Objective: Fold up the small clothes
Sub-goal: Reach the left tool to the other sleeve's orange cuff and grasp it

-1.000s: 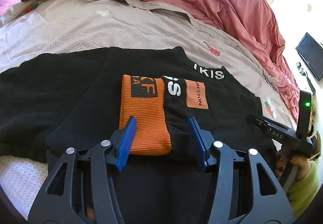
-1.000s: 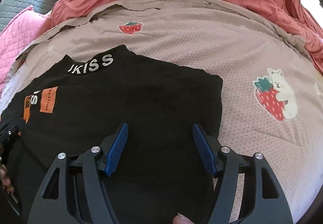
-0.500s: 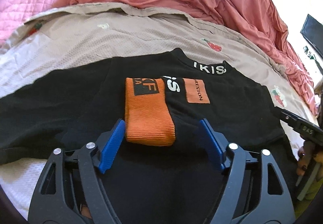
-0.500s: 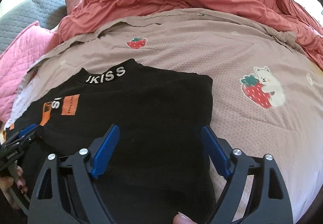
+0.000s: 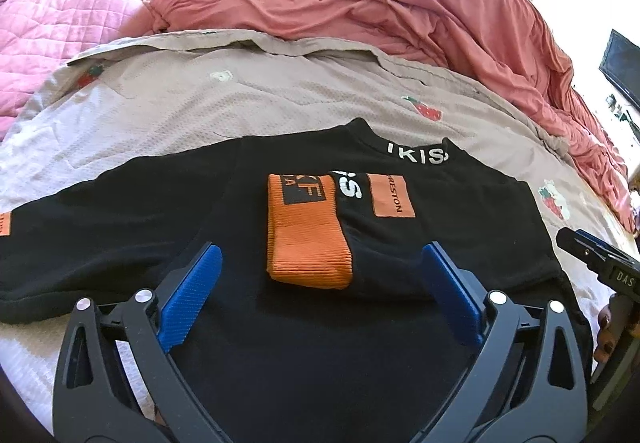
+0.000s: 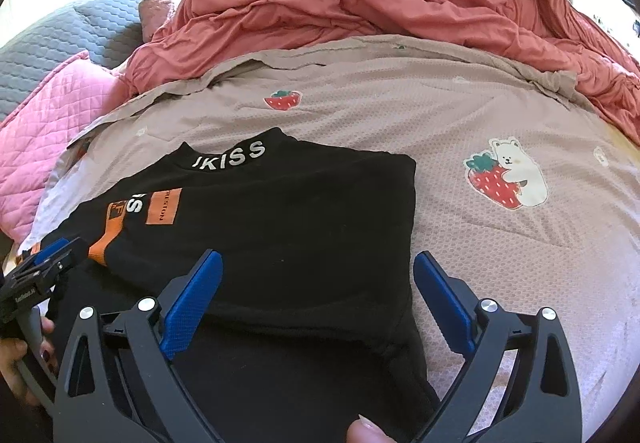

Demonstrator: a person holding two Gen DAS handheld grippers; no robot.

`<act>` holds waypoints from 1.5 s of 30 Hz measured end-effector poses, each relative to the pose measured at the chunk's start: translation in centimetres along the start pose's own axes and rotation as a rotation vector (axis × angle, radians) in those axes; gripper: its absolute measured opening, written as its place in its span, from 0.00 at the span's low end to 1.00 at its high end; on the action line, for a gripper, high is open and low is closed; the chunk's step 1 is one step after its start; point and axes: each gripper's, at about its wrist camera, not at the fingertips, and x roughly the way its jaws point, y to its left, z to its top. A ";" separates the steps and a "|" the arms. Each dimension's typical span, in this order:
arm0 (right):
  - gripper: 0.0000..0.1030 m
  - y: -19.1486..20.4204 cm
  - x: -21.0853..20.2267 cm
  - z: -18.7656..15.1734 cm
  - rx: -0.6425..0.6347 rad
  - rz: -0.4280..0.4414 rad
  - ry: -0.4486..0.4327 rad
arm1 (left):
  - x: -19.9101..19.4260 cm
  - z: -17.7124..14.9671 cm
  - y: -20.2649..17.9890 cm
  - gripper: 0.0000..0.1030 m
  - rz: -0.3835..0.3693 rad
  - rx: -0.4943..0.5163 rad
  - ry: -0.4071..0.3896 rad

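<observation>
— What has changed since a second ago?

— Both my grippers have let go and pulled up and back from the black top [image 5: 320,343]. My left gripper [image 5: 320,291] was half closed then; now its blue pads are spreading wide and nothing is between them, only cloth lying flat below. My right gripper [image 6: 316,299] is opening the same way, also empty, above the folded right edge.

— Why leave the sleeve there?

— I judge that the right sleeve is laid across the chest so its orange cuff [image 5: 306,239] rests near the middle, which narrows the garment for the next fold. I hold both grippers low and near so I can take the next edge.

— Where is the top, and how does it look?

— It lies flat on the beige strawberry blanket [image 6: 440,123], collar away from me, with white letters on the neckband [image 6: 230,155]. The right side makes a clean straight edge. The left sleeve [image 5: 100,219] is spread out sideways, not yet folded in. An orange patch [image 5: 390,195] sits beside the cuff. The red duvet [image 5: 380,3] is heaped well behind.
</observation>
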 end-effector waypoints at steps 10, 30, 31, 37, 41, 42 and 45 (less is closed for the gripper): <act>0.93 1.5 -1.7 -0.2 -0.016 0.035 -0.018 | -2.3 -0.1 1.0 0.91 0.028 -0.011 -0.035; 0.93 10.6 -4.2 -0.1 -0.148 0.169 -0.066 | -7.3 -2.1 6.0 0.91 0.131 -0.075 -0.078; 0.93 10.9 -4.2 -0.2 -0.153 0.173 -0.066 | -7.6 -2.2 6.4 0.91 0.136 -0.083 -0.079; 0.93 13.4 -4.5 -0.6 -0.192 0.207 -0.061 | -9.3 -2.8 8.2 0.91 0.160 -0.124 -0.092; 0.93 15.3 -4.6 -1.1 -0.225 0.229 -0.059 | -10.4 -3.2 9.8 0.91 0.184 -0.159 -0.098; 0.93 15.7 -4.6 -1.2 -0.233 0.235 -0.057 | -10.7 -3.3 10.2 0.91 0.190 -0.171 -0.099; 0.93 17.2 -4.7 -1.5 -0.262 0.249 -0.052 | -11.1 -3.6 11.7 0.91 0.200 -0.211 -0.099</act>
